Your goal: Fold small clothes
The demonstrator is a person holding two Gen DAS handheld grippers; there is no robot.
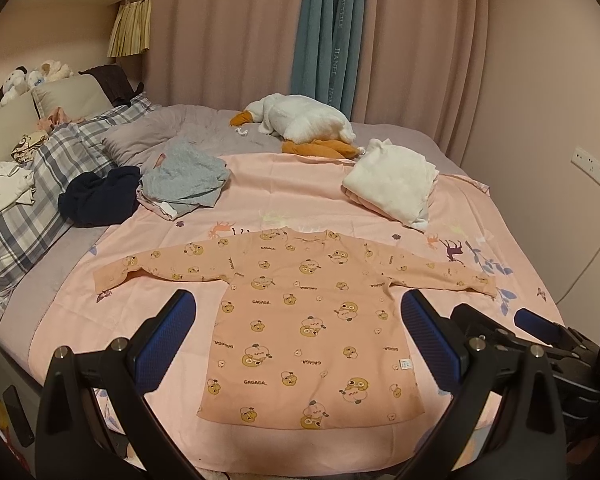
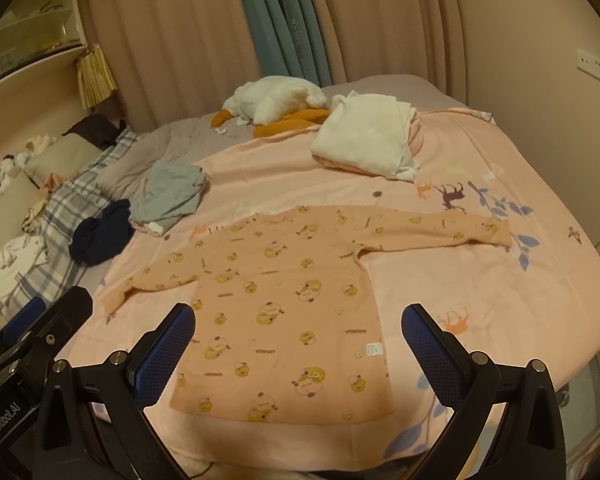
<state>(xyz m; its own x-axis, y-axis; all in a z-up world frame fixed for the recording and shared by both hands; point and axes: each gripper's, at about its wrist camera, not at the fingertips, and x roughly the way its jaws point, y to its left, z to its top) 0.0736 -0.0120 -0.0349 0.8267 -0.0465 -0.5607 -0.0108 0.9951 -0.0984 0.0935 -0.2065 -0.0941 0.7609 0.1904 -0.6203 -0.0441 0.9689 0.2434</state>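
Observation:
A small peach long-sleeved shirt (image 1: pixel 300 320) printed with cartoon ducks lies flat, front down, on the pink sheet (image 1: pixel 260 184), both sleeves spread out sideways. The same shirt (image 2: pixel 284 312) fills the middle of the right wrist view. My left gripper (image 1: pixel 300 308) hovers open above the shirt's lower half, its blue pads wide apart and holding nothing. My right gripper (image 2: pixel 298 320) is open too, above the shirt's hem, empty. The right gripper's blue pad and black body (image 1: pixel 540 324) show at the right edge of the left wrist view.
On the bed's far side lie a folded white garment (image 1: pixel 396 180), a grey garment (image 1: pixel 188 180), a dark navy one (image 1: pixel 100 196) and a white plush goose (image 1: pixel 300 120). A plaid pillow (image 1: pixel 40 200) sits left. Curtains (image 1: pixel 380 40) hang behind. A wall socket (image 1: pixel 596 170) is at the right.

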